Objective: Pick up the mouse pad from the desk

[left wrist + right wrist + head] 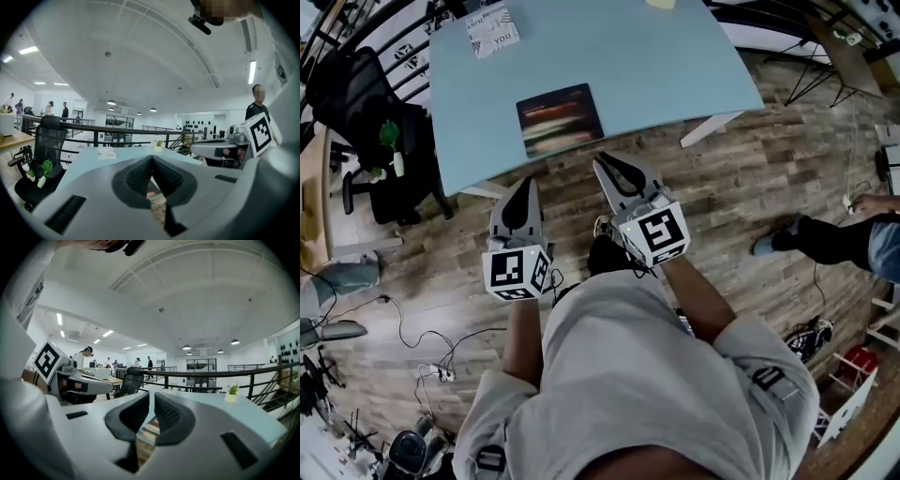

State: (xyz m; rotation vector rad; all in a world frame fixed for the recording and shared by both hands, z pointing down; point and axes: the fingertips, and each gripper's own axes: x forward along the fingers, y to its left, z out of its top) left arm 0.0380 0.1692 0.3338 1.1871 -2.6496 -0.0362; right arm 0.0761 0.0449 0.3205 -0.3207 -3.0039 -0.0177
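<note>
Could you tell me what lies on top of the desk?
A mouse pad, a printed card and a small pale object at its far edge; anything beneath them is hidden.

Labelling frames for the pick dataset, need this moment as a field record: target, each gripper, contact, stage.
target: mouse pad, flat on the desk near its front edge
left: left gripper, jaws together, nothing held, over the floor short of the desk
right: right gripper, jaws slightly apart, nothing between them, tips close to the desk's front edge
contact: none with the mouse pad
also on desk: booklet at the far left corner
stage: approach, pick not yet done
</note>
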